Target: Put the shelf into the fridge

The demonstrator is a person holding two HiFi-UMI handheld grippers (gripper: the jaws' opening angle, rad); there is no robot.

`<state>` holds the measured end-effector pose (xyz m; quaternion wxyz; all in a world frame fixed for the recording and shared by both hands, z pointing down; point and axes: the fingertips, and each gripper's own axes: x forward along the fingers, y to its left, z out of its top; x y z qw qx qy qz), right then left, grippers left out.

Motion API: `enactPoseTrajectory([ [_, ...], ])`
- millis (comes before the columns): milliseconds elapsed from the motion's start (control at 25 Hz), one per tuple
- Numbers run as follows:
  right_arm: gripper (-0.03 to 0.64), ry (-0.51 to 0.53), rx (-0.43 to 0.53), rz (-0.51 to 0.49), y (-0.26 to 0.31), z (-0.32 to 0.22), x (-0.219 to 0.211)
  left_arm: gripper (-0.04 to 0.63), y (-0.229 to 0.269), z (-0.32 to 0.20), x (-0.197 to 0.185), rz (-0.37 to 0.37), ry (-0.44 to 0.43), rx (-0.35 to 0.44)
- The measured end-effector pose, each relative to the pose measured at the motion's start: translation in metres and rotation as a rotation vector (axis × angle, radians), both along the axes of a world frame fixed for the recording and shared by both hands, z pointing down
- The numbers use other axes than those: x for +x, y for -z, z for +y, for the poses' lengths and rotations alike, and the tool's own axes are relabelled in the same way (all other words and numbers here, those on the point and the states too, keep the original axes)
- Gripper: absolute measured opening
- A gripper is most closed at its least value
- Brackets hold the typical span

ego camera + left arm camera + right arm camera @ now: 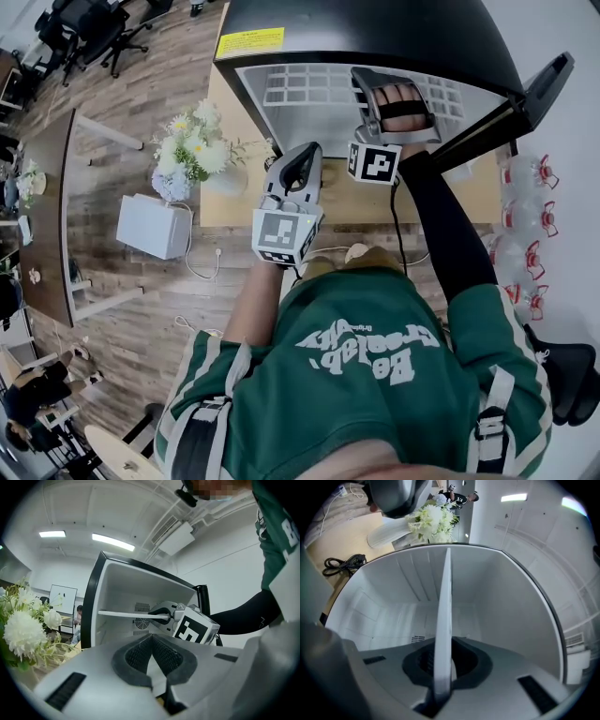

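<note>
Your right claw [443,667] pinches the shelf [446,597] by its front edge inside the fridge [520,620] at 12 o'clock: keep it level and push straight back until both sides seat, with your left claw [151,654], pressed together and empty, at 8 o'clock.

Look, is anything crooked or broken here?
Nothing stands out. The white shelf sits level inside the open fridge, clamped at its edge by the right hand-held gripper. The left hand-held gripper is shut and empty, outside the fridge.

left hand-held gripper [151,641]: closed, empty | right hand-held gripper [443,656]: clamped, extended forward
</note>
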<state>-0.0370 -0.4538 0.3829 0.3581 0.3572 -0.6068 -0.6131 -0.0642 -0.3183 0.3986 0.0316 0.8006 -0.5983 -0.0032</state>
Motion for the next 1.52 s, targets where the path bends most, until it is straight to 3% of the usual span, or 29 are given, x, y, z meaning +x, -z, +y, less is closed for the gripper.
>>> enactPoseTrajectory([
  [520, 0.034, -0.011, -0.024, 0.005, -0.002, -0.023, -0.004, 0.0, -0.004, 0.001, 0.005, 0.014, 0.024, -0.009],
  [880, 0.034, -0.022, 0.015, 0.02, -0.002, -0.033, -0.005, 0.0, -0.008, 0.008, -0.003, 0.017, 0.047, -0.024],
  [1040, 0.038, -0.014, -0.009, 0.013, -0.002, -0.032, -0.007, 0.0, -0.009, 0.012, -0.011, -0.021, 0.072, -0.042],
  [1200, 0.175, -0.004, -0.109, 0.019, -0.008, -0.028, -0.008, 0.0, -0.009, 0.015, -0.023, -0.048, 0.087, -0.052],
  [1520, 0.31, 0.013, -0.237, -0.041, -0.009, 0.015, -0.016, 0.0, 0.012, 0.031, -0.045, -0.091, 0.071, -0.027],
])
